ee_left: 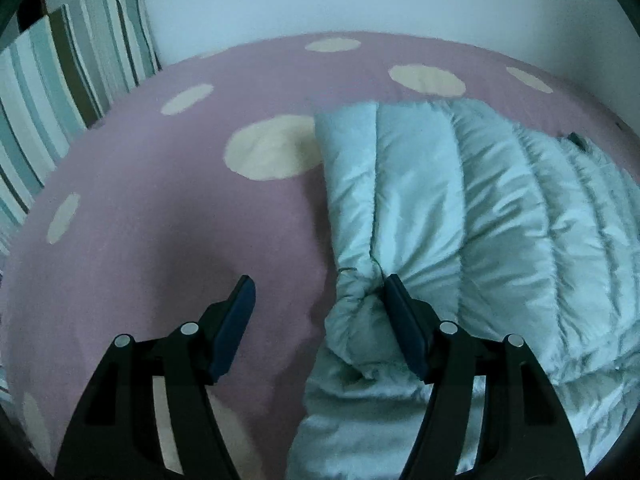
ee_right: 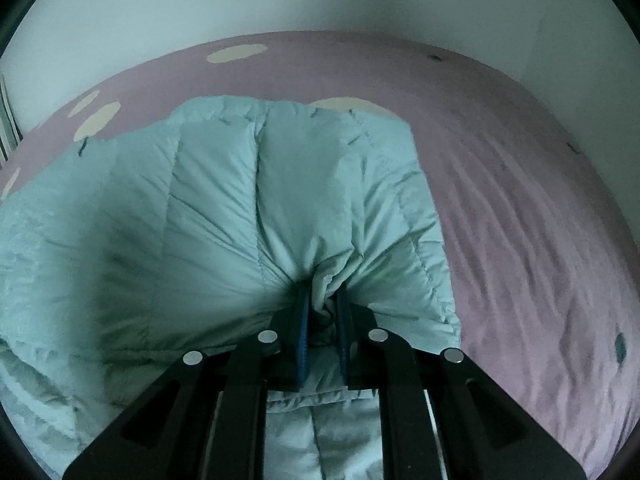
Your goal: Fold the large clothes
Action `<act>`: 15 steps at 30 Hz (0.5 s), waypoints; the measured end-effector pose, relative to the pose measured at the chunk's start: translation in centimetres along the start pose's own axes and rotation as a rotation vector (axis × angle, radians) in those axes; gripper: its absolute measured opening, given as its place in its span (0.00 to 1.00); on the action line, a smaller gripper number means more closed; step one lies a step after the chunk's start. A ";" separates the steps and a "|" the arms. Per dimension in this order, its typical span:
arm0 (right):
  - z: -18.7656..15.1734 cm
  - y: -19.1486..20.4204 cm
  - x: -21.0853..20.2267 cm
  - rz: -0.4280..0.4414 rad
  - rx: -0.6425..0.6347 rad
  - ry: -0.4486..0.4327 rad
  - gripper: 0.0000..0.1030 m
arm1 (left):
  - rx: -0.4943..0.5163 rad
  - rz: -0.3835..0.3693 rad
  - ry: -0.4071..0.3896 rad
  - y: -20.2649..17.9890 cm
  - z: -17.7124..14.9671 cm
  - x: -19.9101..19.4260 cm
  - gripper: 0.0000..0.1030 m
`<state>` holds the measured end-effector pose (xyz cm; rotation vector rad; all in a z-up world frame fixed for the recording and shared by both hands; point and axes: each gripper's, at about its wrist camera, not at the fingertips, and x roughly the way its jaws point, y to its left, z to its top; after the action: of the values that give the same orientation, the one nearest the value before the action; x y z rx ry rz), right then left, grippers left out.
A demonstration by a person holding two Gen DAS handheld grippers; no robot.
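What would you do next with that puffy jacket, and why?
Probably close the left gripper on the bunched edge of the pale quilted jacket. Its jaws stand open, one pad against the fabric, the other over the pink spotted bedsheet. The right gripper already pinches a fold, so both sides would then be held for folding.

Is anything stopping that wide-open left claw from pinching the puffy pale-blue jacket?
Nothing visible. The left gripper stands open around the edge of the quilted pale-blue jacket, its right finger already against the fabric.
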<state>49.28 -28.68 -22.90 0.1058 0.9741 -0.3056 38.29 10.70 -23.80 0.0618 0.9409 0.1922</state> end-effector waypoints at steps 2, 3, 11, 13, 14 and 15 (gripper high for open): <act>0.4 0.1 -1.7 -0.010 0.010 -0.059 0.43 | -0.011 0.003 -0.043 0.2 0.4 -1.8 0.65; 0.7 0.4 -2.8 -0.014 0.013 -0.103 0.52 | -0.017 -0.001 -0.065 0.2 0.7 -2.6 0.65; 2.4 5.4 -1.4 0.122 -0.064 -0.092 0.40 | 0.004 -0.105 -0.064 -4.9 3.0 -2.3 0.65; 2.2 6.2 0.9 0.141 -0.080 -0.011 0.40 | 0.041 -0.090 -0.006 -6.3 2.7 -0.5 0.65; 1.8 6.6 2.5 0.147 -0.087 0.036 0.40 | 0.068 -0.075 0.035 -7.1 2.4 0.7 0.65; 1.4 6.5 3.5 0.156 -0.086 0.047 0.40 | 0.078 -0.068 0.056 -7.3 2.0 1.5 0.66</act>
<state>54.17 -23.50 -25.31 0.1102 1.0176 -0.1182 41.81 3.88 -24.84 0.0965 1.0046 0.0943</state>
